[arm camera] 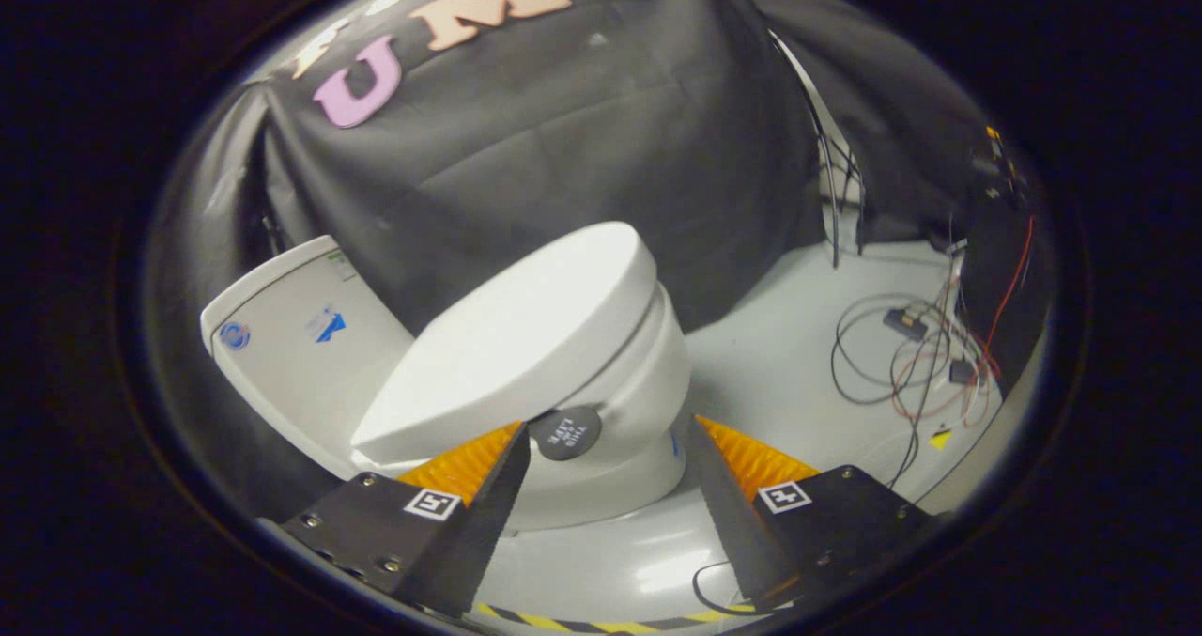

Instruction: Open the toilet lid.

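A white toilet stands just ahead of my fingers, seen tilted. Its lid [512, 340] lies flat and closed on the bowl [639, 401]. The cistern [300, 354] rises behind it, against the black cloth wall. A round dark sticker [566, 432] sits on the bowl's side below the lid's rim. My gripper [606, 425] is open, its fingers spread wide with nothing between them. The left fingertip [512, 448] is close under the lid's edge; the right finger [714, 486] stands apart beside the bowl.
Loose black, white and red cables [911, 364] with small boxes lie on the pale floor [779, 354] to the right of the toilet. A yellow-and-black striped tape line [582, 625] runs on the floor below the fingers. Black cloth wall [563, 147] hangs behind.
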